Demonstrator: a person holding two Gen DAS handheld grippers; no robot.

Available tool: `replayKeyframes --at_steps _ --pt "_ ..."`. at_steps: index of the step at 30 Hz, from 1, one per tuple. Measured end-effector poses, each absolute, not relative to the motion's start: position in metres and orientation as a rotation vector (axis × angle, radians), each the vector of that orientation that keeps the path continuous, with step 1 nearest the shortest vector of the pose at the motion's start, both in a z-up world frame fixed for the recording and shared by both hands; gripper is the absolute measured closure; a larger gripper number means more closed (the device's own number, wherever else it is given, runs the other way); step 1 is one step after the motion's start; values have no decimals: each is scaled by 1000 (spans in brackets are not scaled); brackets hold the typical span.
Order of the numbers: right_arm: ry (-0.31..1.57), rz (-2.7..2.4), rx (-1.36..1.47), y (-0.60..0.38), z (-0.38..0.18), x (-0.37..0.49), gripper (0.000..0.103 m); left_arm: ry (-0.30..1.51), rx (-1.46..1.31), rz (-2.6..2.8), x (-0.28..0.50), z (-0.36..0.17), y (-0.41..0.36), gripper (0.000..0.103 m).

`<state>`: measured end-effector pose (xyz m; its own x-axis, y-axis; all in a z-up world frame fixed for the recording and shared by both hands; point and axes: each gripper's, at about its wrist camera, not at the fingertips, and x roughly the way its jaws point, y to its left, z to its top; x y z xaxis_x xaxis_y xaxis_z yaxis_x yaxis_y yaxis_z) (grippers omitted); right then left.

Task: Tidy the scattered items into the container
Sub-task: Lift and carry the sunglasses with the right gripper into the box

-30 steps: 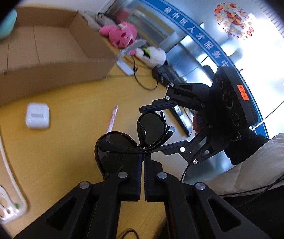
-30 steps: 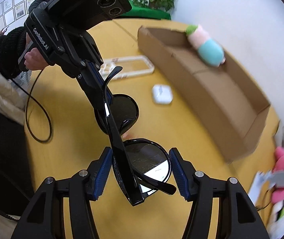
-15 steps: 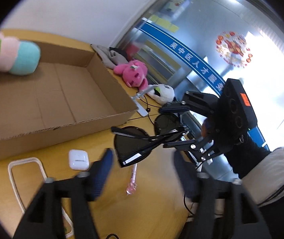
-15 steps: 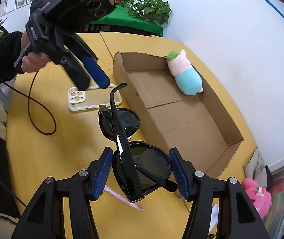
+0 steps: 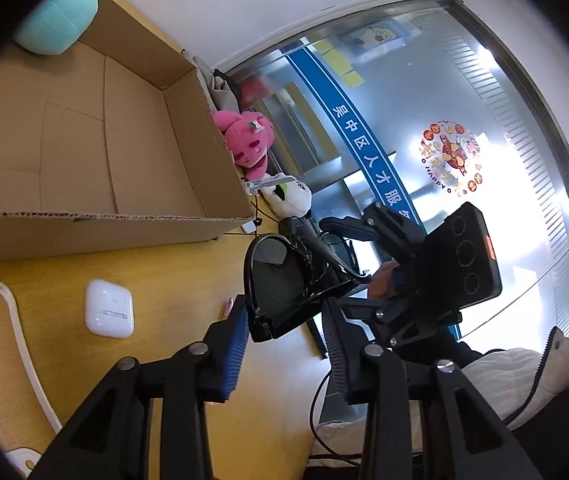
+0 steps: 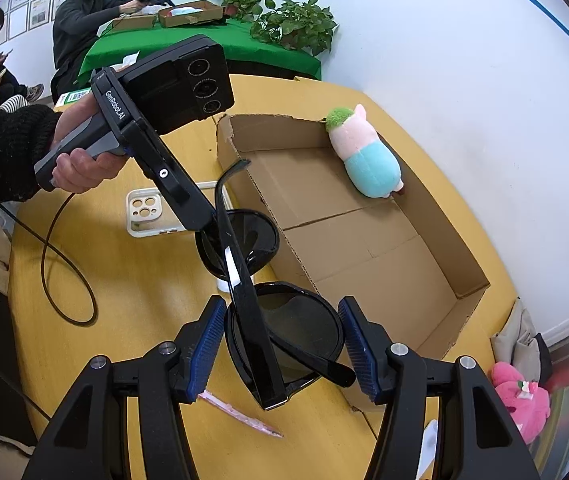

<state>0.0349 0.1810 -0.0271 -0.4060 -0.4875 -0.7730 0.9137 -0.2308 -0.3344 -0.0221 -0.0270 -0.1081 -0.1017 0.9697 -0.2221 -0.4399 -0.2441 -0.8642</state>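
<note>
Black sunglasses (image 6: 284,332) hang above the yellow table beside the cardboard box (image 6: 364,248). My right gripper (image 6: 283,344) is shut on the near lens, with both blue pads against its rim. My left gripper (image 5: 286,332) comes at the far lens (image 5: 276,288) from the other side. Its jaws are closing with that end of the frame between them. One pad is at the frame's corner and the other stands a little apart. A pink and teal plush toy (image 6: 368,160) lies inside the box.
On the table lie a white earbud case (image 5: 108,308), a clear phone case (image 6: 152,212), a pink pen (image 6: 240,416) and a black cable (image 6: 64,280). A pink plush (image 6: 522,404) sits past the box's end. People sit at a green table (image 6: 204,48) behind.
My left gripper let go of the far lens, opened wide and drew back. It has since come in around that lens again, with narrower jaws. My right gripper rose with the sunglasses still in its grip.
</note>
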Motion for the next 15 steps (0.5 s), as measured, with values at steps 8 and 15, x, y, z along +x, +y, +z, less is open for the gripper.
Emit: replayKeyframes --at_steps 8,15 --pt "984 -1820 599 176 -15 10 41 -710 -934 1653 -36 -69 -39 81" --pt "1048 -1844 507 158 5 -31 41 -574 -883 1727 -71 -19 -35 85"
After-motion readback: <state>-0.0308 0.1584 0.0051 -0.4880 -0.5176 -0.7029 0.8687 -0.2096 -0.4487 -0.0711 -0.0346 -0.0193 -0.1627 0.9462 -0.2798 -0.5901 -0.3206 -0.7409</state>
